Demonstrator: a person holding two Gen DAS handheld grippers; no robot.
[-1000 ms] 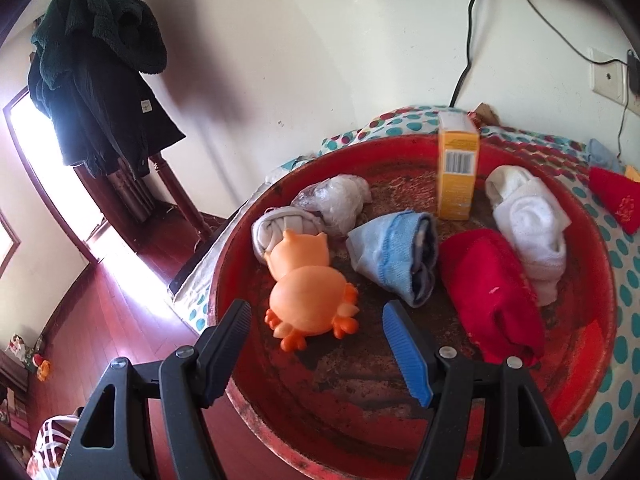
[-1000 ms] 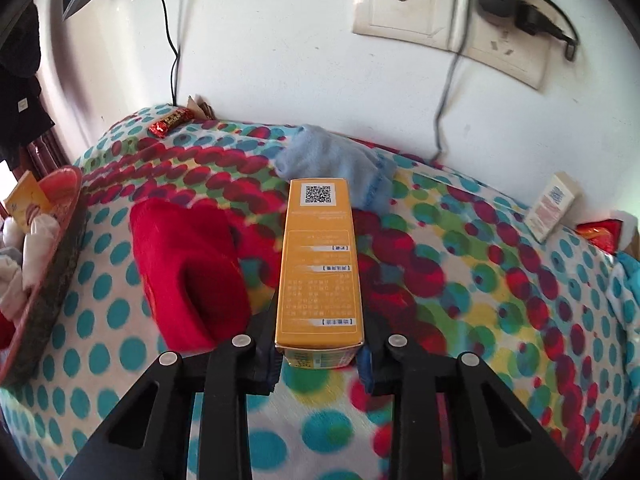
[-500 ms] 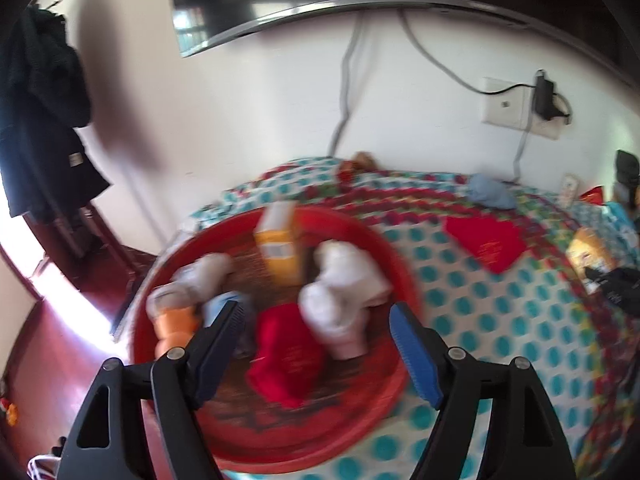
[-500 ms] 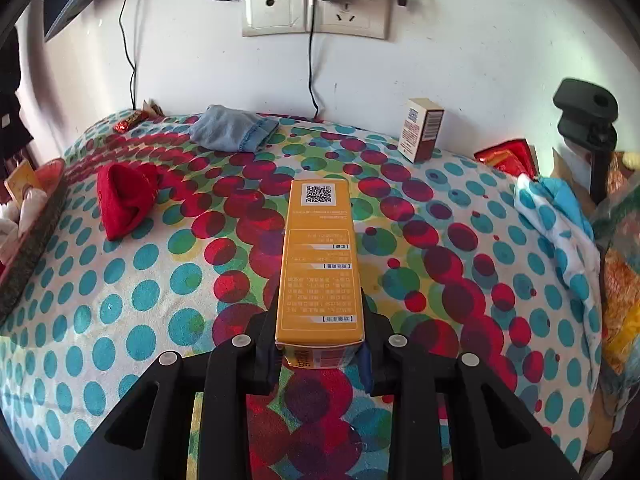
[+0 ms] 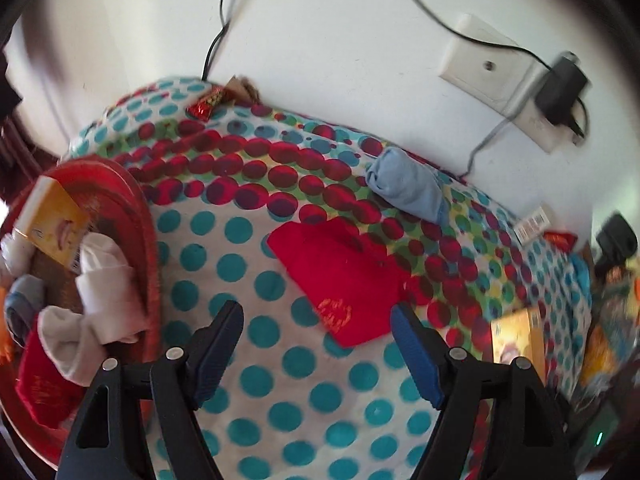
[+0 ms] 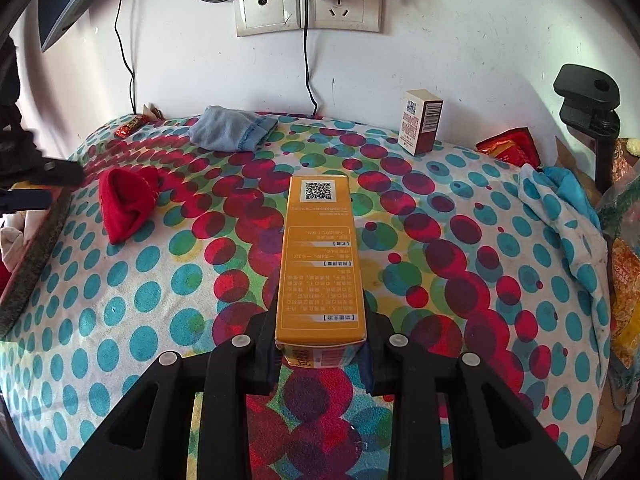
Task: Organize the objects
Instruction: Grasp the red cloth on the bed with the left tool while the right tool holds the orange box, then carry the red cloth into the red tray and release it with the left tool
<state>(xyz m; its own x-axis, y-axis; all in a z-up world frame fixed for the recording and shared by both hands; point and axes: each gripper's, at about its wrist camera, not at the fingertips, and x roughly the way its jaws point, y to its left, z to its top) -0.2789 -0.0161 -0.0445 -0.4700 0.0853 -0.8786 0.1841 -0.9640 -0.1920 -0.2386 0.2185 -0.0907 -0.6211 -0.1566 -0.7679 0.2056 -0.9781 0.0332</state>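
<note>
you're mid-sort: some things already sit in the red tray [image 5: 150,240], and several are left out on the spotted cloth [image 6: 120,304].

your right gripper [image 6: 320,354] has its jaws clamped on the long orange box [image 6: 320,264], gripped near its close end, with the rest sticking out ahead over the middle of the cloth. whether the box is lifted clear or resting on the cloth, i can't tell.

your left gripper [image 5: 316,344] has its jaws wide apart and holds nothing. it points at the red sock [image 5: 340,276], which lies flat on the cloth just ahead of the fingertips and a little beside the tray's rim. the tray already holds white socks [image 5: 100,284], another orange box [image 5: 52,228] and something red at its near side.

further back, near the wall, lie a blue sock [image 5: 408,192], a small white box [image 6: 420,122] standing upright, and a red candy wrapper [image 5: 206,104].

my read: the left hand's next job is the red sock. bring the open jaws forward and down so they straddle its near end, then close, since soft cloth needs a deep bite. the right hand should carry its box toward the tray on the left without crossing the left gripper.
</note>
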